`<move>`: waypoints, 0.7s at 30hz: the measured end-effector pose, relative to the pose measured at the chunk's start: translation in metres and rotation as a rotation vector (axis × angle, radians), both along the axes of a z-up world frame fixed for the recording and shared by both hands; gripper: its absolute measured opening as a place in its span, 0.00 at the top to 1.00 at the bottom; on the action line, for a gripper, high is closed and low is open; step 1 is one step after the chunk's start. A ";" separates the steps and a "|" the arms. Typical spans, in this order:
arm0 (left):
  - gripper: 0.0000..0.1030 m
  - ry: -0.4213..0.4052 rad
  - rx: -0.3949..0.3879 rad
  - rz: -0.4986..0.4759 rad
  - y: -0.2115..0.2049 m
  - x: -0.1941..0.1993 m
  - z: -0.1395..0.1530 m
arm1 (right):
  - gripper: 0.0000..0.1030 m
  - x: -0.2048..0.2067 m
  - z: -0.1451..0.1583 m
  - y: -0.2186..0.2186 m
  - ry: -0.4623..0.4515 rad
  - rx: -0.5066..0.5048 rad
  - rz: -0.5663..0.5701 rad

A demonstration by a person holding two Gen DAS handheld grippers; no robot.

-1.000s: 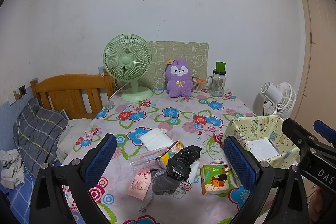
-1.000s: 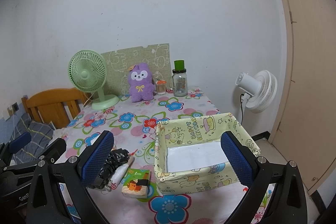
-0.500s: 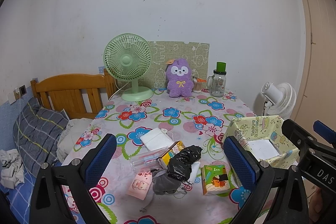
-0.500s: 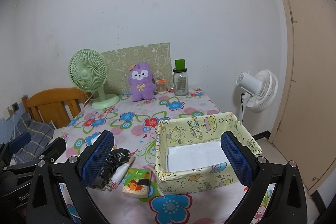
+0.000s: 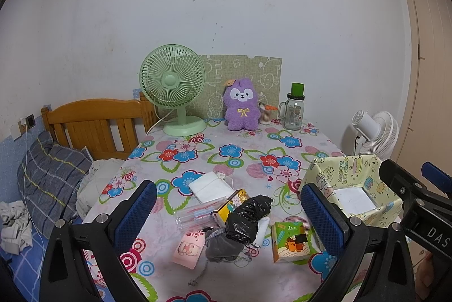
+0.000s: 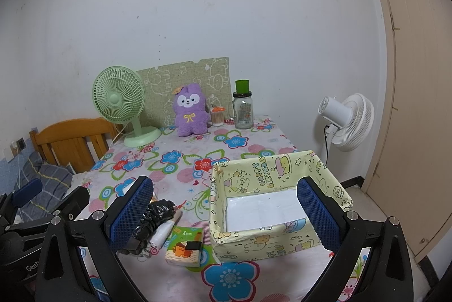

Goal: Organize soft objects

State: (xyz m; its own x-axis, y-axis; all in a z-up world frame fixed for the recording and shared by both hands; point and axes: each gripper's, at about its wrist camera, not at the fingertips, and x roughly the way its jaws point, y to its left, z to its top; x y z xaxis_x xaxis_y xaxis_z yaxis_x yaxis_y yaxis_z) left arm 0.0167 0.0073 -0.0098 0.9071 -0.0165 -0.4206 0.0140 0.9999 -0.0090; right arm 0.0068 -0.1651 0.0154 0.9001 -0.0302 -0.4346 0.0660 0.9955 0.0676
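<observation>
- Hovering above the flower-patterned desk (image 5: 226,149), the left gripper (image 5: 228,214) and right gripper (image 6: 223,211) both have jaws spread wide, holding nothing
- Soft clutter lies near the front edge: crumpled black plastic bag (image 5: 248,214) on a grey drawstring pouch (image 5: 223,247), beside a green tissue pack (image 5: 291,241)
- Best approach, I judge: lower the left jaws astride the bag's middle, pinch gently, then carry it into the yellow birthday-print paper box (image 6: 271,239) just right

Room background: white walls, bedroom furniture.
White wall (image 5: 226,5); wooden headboard (image 5: 93,123) left; beige door (image 6: 418,104) right; white standing fan (image 6: 349,122) beside door.
</observation>
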 end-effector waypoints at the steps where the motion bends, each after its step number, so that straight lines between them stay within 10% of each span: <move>1: 0.01 0.001 0.000 0.000 0.000 0.000 0.000 | 0.00 0.000 -0.001 0.001 -0.003 -0.001 0.000; 21: 0.02 0.080 0.006 0.007 0.017 0.020 -0.030 | 0.06 0.020 -0.027 0.033 0.061 0.015 0.069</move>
